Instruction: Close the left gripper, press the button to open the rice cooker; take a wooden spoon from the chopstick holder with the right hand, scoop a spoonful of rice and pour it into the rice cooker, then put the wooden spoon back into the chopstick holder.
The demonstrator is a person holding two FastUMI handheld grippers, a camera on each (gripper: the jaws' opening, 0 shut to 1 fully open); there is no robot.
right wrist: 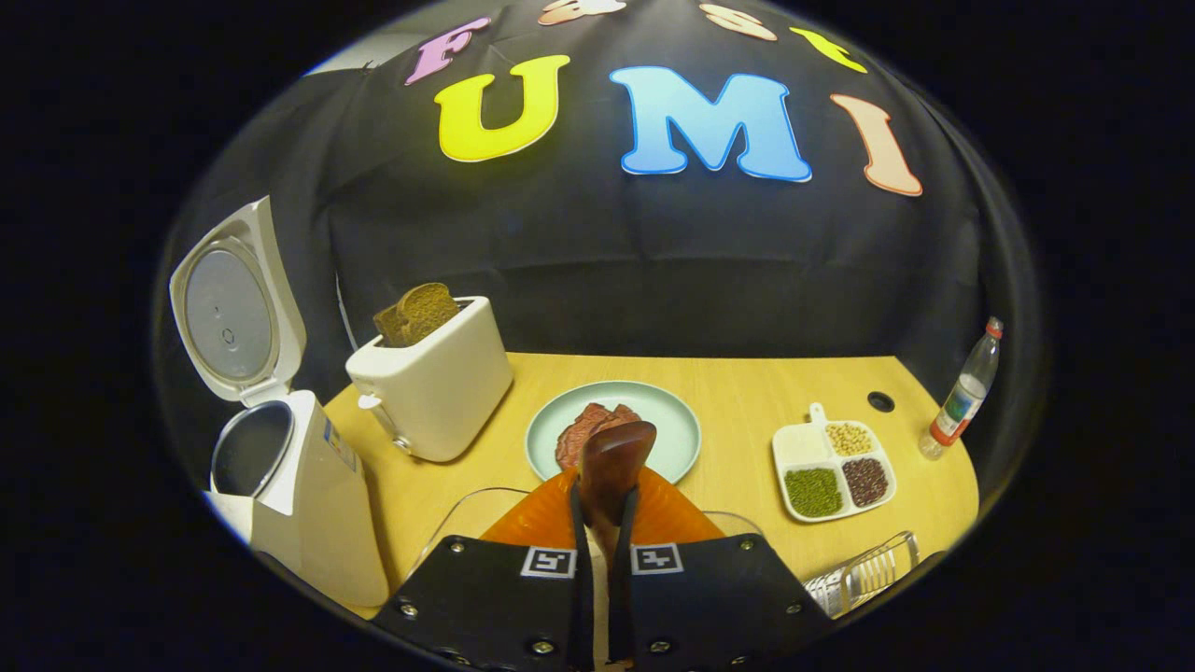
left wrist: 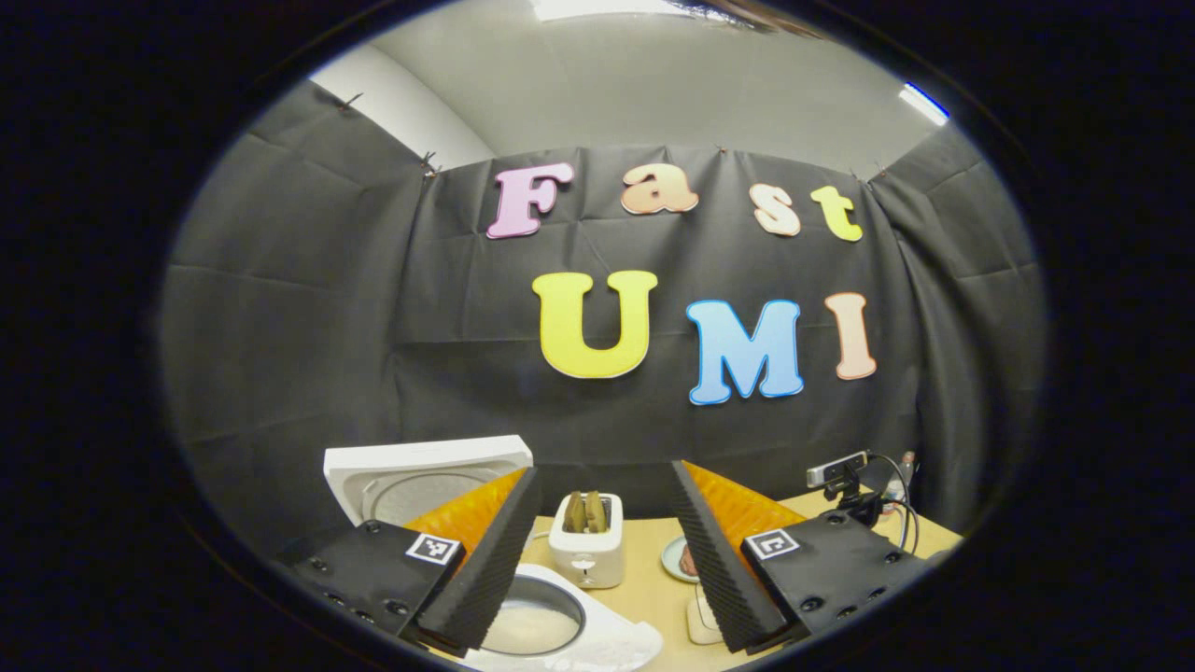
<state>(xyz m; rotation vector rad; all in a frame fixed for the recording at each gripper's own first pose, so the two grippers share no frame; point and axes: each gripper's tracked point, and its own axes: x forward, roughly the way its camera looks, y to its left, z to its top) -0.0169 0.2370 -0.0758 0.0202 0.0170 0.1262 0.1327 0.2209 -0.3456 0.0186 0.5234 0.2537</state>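
Note:
The white rice cooker (right wrist: pixel 308 485) stands at the table's left end with its lid (right wrist: pixel 229 313) swung up and the inner pot (left wrist: pixel 532 616) showing. My right gripper (right wrist: pixel 605 509) is shut on the handle of a brown wooden spoon (right wrist: pixel 611 462), whose bowl points forward over the table's near middle. A white divided dish (right wrist: pixel 834 471) to the right holds white rice, beans and other grains. The wire chopstick holder (right wrist: pixel 859 574) sits at the near right edge. My left gripper (left wrist: pixel 605 476) hangs open above the cooker, with nothing between its fingers.
A white toaster (right wrist: pixel 434 373) with bread slices stands beside the cooker. A pale green plate (right wrist: pixel 672 420) with meat lies mid-table. A plastic bottle (right wrist: pixel 962 392) stands at the far right. A small camera (left wrist: pixel 840 471) with cables sits on the table's right side.

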